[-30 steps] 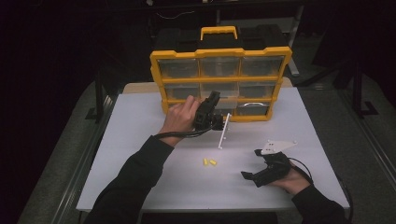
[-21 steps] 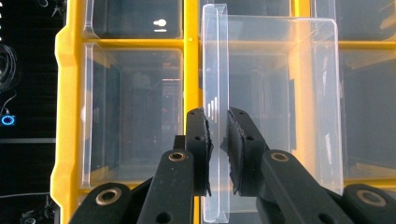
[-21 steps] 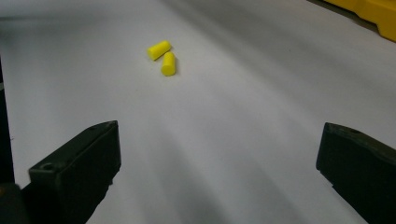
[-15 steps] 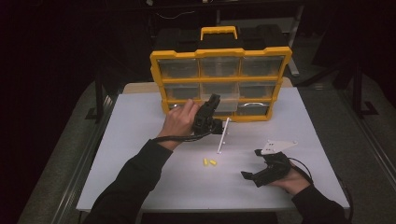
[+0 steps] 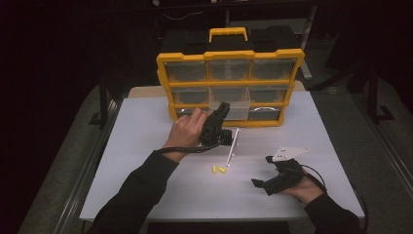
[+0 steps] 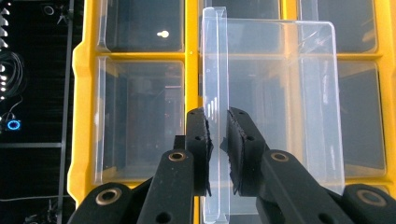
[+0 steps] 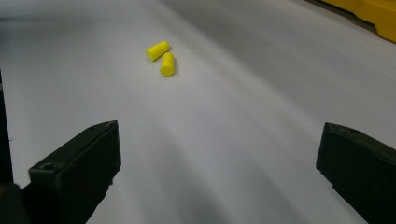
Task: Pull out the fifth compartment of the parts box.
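Right gripper [image 5: 263,184] nearest the table's front edge, jaws spread wide, holding nothing, resting on the white table [image 5: 146,146]. Two yellow earplugs [image 5: 218,169] just ahead, touching each other, well apart from both grippers. Thin white stick [image 5: 233,147] beyond them, lying loose beside the left gripper [image 6: 218,149]. Left gripper clamped on the front wall of a clear drawer [image 6: 275,93], partly pulled from the middle column of the yellow organizer [image 5: 229,87] standing upright at the far side.

Risks, as judgement only:
- Slippage: narrow pinch on smooth thin plastic; a tilted pull likely to twist the wall free.
- Jamming: off-axis pull likely to bind the drawer in its slot.
- Tipping: upright organizer unbraced, right gripper idle; hard pull may drag or topple it.
- Rolling: round earplugs easily knocked away by trailing cable or sleeve.
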A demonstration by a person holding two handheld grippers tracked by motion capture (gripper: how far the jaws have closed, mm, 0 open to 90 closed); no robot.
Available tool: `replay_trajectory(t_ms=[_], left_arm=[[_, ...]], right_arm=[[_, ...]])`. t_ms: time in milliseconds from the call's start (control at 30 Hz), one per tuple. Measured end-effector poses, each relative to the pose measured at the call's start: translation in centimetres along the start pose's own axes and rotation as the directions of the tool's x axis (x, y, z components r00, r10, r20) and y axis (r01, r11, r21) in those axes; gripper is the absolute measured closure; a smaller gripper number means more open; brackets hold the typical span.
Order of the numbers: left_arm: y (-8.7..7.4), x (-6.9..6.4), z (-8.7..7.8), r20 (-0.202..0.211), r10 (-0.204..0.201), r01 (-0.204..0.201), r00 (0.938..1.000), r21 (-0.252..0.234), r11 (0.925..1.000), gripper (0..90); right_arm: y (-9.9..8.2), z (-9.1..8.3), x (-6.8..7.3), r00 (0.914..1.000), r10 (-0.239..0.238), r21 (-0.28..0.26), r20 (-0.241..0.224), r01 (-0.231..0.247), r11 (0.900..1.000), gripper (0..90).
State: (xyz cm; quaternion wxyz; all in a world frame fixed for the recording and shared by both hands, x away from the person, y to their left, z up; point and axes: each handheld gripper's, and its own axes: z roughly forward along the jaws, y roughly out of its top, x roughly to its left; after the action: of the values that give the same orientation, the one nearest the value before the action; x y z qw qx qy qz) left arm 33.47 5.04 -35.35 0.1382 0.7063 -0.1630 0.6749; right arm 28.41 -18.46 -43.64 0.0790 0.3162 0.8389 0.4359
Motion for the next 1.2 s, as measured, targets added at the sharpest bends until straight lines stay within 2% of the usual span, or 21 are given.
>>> replay_trajectory(t_ms=[1200], left_arm=[[0.3, -0.8, -1.9, -0.012, 0.000, 0.000, 0.9999, -0.021, 0.9998, 79.2]], right_arm=[[0.0, 0.0, 0.0, 1.0000, -0.002, 0.001, 0.003, 0.002, 1.0000, 0.0]])
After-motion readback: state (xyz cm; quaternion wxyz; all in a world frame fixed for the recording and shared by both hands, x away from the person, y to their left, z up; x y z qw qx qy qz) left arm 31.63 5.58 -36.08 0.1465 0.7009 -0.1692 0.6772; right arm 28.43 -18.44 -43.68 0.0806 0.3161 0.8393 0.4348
